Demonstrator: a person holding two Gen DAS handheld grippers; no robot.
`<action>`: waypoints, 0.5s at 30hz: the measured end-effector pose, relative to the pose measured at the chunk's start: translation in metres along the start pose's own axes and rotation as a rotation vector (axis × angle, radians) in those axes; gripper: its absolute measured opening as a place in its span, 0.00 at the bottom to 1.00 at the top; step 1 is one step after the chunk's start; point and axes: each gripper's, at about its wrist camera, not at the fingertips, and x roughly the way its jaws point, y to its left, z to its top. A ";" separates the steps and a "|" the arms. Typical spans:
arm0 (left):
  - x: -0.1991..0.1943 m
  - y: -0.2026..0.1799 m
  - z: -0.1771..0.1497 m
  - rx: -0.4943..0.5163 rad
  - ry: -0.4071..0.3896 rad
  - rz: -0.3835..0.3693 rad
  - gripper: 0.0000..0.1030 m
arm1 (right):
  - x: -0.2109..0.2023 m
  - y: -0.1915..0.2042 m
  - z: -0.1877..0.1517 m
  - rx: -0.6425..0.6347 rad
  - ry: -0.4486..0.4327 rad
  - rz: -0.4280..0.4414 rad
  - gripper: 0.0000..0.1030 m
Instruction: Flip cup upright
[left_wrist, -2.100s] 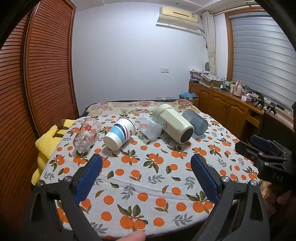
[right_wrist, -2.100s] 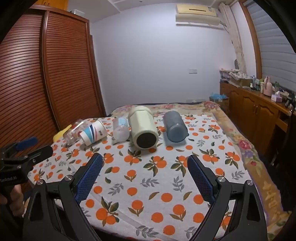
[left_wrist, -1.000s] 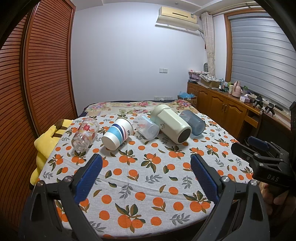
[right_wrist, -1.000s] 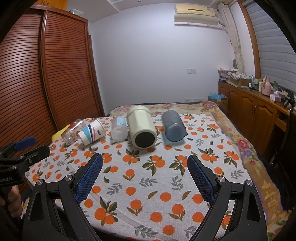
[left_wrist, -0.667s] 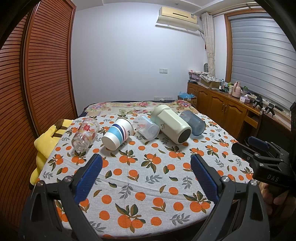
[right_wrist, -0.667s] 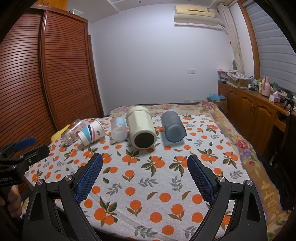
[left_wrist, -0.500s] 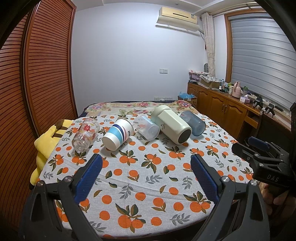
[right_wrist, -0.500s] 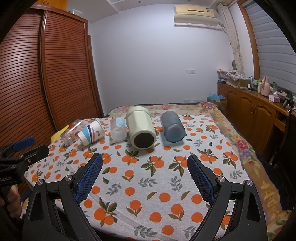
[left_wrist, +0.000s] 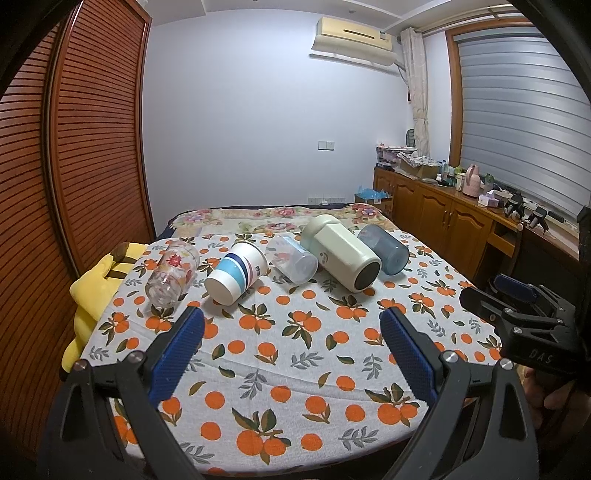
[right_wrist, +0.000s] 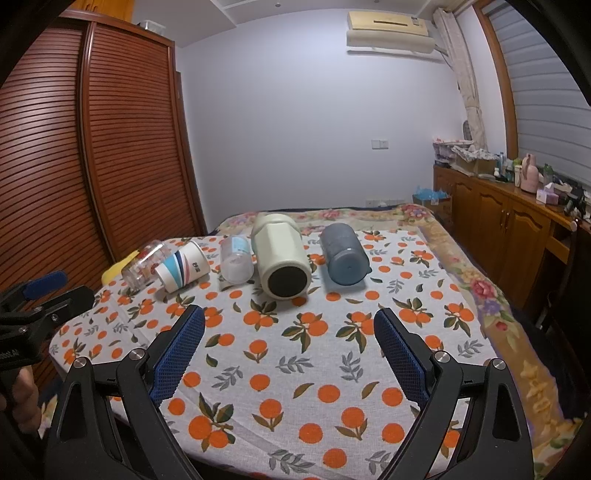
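Five cups lie on their sides in a row across the bed: a clear glass (left_wrist: 171, 274) at the wardrobe end, then a striped paper cup (left_wrist: 236, 273), clear plastic cup (left_wrist: 291, 259), cream tumbler (left_wrist: 341, 258), blue-grey cup (left_wrist: 384, 249).

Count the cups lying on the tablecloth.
5, in a row, left to right: clear glass, striped paper cup, clear plastic cup, cream flask, grey-blue tumbler.

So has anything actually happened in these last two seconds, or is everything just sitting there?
Barely anything. Both cameras drew back a touch from the five cups. The left gripper and right gripper keep their jaws open, gripping nothing. The striped paper cup and cream flask still lie sideways.
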 end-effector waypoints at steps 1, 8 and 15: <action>0.000 0.000 0.001 0.001 0.000 0.000 0.94 | 0.000 0.000 0.000 0.000 -0.001 -0.002 0.92; -0.001 0.000 0.000 -0.001 -0.002 0.000 0.94 | -0.001 0.000 0.000 0.000 -0.002 -0.001 0.92; -0.002 -0.001 0.001 -0.001 -0.003 0.000 0.94 | -0.001 0.000 0.001 0.000 -0.001 0.000 0.92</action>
